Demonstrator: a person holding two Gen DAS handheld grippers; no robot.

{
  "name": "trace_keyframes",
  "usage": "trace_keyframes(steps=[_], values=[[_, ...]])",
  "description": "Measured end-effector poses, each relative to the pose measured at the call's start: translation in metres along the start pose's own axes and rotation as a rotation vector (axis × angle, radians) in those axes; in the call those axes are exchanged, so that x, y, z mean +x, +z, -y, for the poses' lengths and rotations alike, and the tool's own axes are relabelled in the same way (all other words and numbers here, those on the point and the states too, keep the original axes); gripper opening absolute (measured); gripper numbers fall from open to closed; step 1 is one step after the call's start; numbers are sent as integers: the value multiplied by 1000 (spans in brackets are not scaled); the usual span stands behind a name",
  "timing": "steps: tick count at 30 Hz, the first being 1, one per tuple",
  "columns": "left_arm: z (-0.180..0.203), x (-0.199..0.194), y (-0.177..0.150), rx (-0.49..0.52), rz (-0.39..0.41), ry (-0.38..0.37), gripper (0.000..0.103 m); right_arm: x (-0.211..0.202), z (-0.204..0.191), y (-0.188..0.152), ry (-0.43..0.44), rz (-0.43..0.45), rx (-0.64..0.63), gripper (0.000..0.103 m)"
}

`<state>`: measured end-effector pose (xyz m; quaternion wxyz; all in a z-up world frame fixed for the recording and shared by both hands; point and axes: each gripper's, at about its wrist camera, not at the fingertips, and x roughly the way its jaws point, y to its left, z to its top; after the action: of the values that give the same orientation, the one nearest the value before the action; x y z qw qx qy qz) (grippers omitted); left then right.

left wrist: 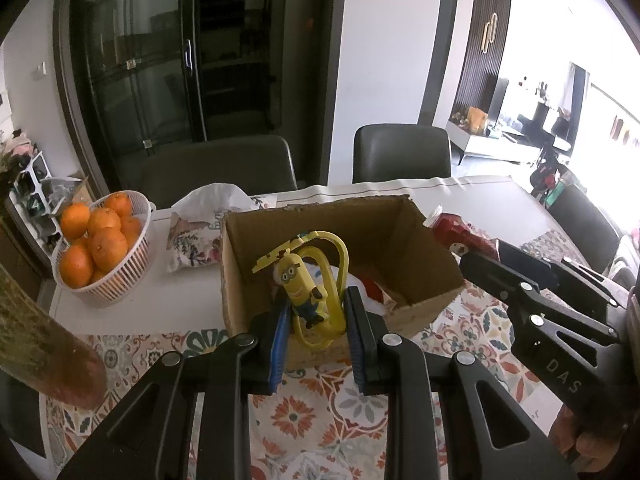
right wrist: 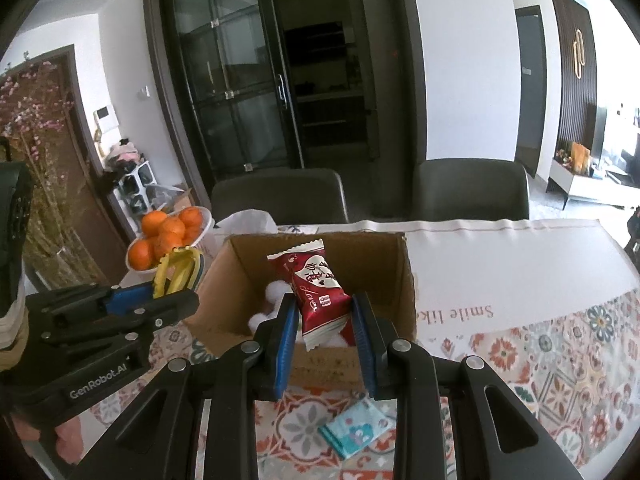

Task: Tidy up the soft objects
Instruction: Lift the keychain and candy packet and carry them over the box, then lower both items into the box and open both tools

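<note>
An open cardboard box (left wrist: 404, 240) stands on the patterned tablecloth; it also shows in the right wrist view (right wrist: 224, 292). My left gripper (left wrist: 314, 324) is shut on a yellow minion toy (left wrist: 304, 284) with yellow loops, held over the box's near left corner. My right gripper (right wrist: 326, 320) is shut on a red snack packet (right wrist: 316, 288), held over the box's near wall. White soft pieces (right wrist: 276, 294) and something red (left wrist: 372, 286) lie inside the box. The right gripper (left wrist: 520, 276) shows at the right of the left view, the left gripper (right wrist: 160, 292) at the left of the right view.
A white basket of oranges (left wrist: 100, 248) stands at the back left, a printed white bag (left wrist: 204, 224) beside it. A small light-blue packet (right wrist: 356, 428) lies on the cloth in front of the box. Two dark chairs (left wrist: 400, 152) stand behind the table.
</note>
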<state>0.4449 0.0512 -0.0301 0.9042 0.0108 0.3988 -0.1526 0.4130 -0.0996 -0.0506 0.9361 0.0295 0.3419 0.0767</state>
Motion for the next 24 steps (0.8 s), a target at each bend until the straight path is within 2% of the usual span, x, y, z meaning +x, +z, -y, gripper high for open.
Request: trace_keyframes(steps=[12,22,24], values=[[-10,41,18,6,-51,6,27,38,5,15,-14,-41,-27,29],[-16,81,25,10,-130,17,28,73,12,19,-36,-107,-22,30],[-16,89,26,14,-151,23,31,79,13,20,-45,-121,-27,33]])
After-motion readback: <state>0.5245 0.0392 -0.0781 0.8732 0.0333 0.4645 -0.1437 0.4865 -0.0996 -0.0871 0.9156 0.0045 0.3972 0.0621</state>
